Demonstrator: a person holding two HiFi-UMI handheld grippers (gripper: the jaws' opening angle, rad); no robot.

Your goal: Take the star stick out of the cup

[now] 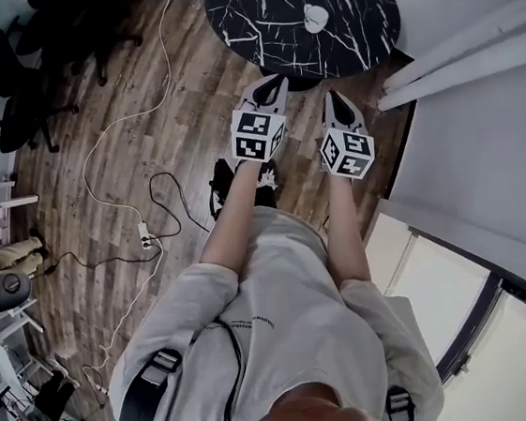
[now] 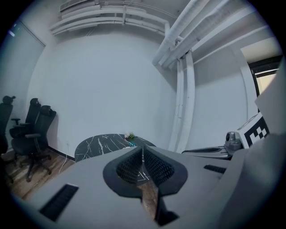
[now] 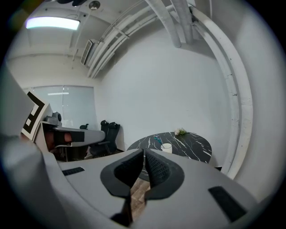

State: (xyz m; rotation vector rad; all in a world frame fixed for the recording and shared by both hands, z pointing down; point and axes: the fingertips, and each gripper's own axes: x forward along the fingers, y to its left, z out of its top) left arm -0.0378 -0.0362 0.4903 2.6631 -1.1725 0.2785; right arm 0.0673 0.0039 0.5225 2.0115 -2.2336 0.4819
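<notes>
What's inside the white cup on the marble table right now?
A thin teal stick slants out of the white cup on the marble table. Its lower end, and anything else inside, is hidden by the cup's wall.

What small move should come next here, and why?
Probably carry the right gripper forward toward the cup. Both it and the left gripper have jaws together and empty, held short of the table where the cup stands, so the cup is out of reach.
</notes>
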